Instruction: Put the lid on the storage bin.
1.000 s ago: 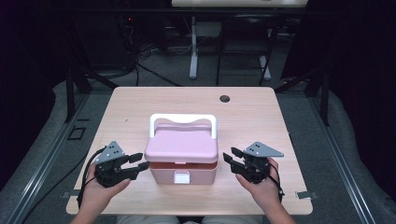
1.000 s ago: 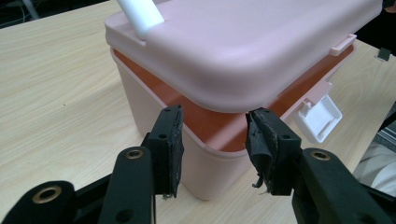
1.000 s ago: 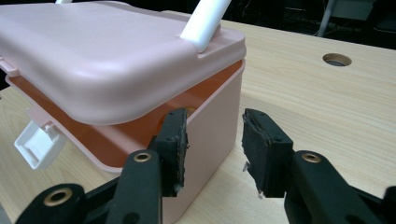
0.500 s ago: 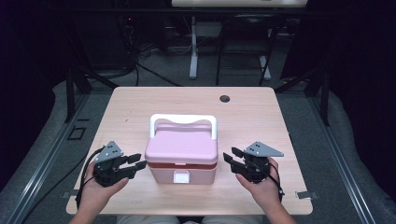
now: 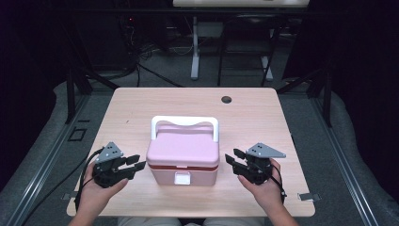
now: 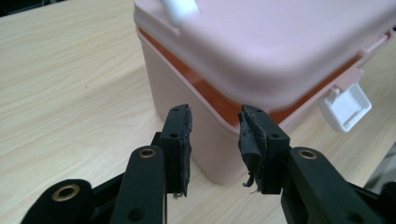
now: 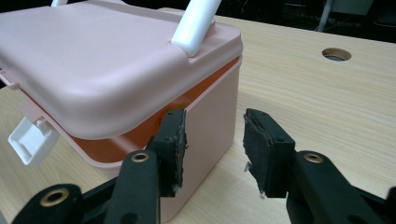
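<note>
A pink box (image 5: 183, 153) stands between both grippers; the table (image 5: 254, 117) beyond lies open.

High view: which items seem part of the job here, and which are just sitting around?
Likely in play:
pink box
white latch
white handle
left tongs
right tongs

Just there:
table
cable hole

Pale pink box (image 5: 182, 153) with white handle (image 5: 184, 122) and white latch (image 5: 181, 178), orange-red band seen under its lid, light wood-grain table (image 5: 254, 117) with a dark round hole (image 5: 226, 100), black grippers, left (image 5: 134, 165) and right (image 5: 233, 158), topped by grey plates.
</note>
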`<action>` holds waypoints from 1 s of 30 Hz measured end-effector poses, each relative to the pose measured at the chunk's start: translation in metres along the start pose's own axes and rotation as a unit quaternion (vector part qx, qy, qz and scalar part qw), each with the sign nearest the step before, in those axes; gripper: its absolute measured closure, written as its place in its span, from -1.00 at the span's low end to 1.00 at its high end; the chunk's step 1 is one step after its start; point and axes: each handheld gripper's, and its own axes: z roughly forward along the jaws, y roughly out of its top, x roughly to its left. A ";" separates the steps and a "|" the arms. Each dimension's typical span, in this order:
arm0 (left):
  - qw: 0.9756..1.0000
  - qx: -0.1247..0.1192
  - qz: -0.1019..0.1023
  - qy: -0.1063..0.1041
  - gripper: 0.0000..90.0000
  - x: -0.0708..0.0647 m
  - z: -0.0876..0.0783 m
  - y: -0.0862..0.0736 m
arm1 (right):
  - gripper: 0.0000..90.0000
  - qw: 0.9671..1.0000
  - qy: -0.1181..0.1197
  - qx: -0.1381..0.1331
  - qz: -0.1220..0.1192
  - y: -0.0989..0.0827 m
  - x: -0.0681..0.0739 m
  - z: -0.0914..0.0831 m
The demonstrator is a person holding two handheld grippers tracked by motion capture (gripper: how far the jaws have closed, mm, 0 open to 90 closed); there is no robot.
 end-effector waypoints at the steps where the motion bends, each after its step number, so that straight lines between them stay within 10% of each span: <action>1: 1.000 -0.002 -0.001 0.000 0.41 0.001 -0.001 0.000 | 0.30 1.000 0.000 0.001 -0.001 0.000 0.000 0.000; 30: 0.999 -0.017 -0.025 0.015 0.24 0.015 0.000 -0.005 | 0.28 1.000 -0.004 0.007 0.003 -0.003 -0.003 0.003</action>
